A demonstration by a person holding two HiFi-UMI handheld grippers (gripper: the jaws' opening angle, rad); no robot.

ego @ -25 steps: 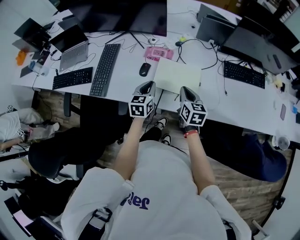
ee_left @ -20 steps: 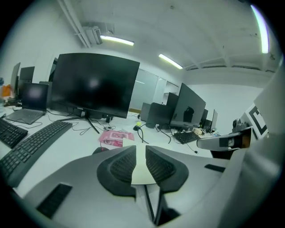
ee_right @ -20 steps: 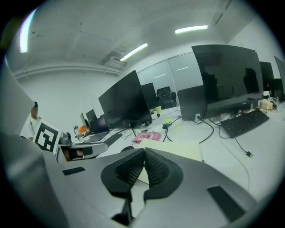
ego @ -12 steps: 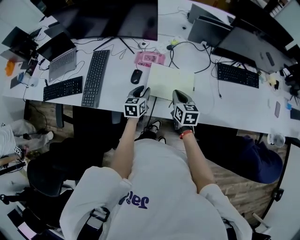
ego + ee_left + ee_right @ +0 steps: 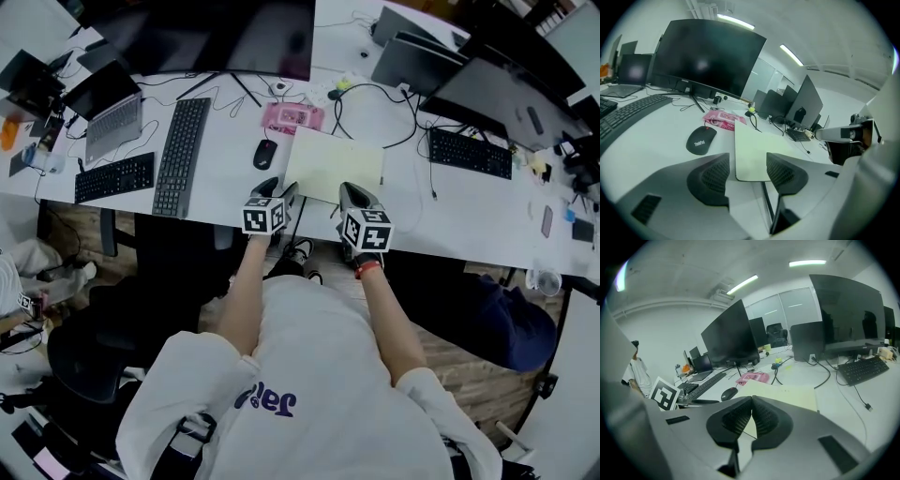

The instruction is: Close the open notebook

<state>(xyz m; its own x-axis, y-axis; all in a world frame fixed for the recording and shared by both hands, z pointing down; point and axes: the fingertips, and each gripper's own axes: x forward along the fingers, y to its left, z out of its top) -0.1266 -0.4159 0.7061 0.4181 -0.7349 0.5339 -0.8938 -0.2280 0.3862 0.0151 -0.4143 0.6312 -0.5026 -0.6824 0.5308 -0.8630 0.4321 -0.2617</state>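
Observation:
The notebook lies flat on the white desk and shows one pale cream surface. It also appears in the left gripper view as the notebook and in the right gripper view as the notebook. My left gripper hovers at its near left corner. Its jaws are opening, and the notebook's near edge shows in the gap of the left gripper with neither pad pressing on it. My right gripper is at the near right edge. The right gripper is shut with nothing in it.
A black mouse lies just left of the notebook, and a pink packet lies behind it. Further left are keyboards and a laptop. A large monitor stands at the back. Cables and another keyboard lie to the right.
Both grippers have sunk toward the desk's front edge, close to the notebook's near side. The left gripper's jaws have parted.

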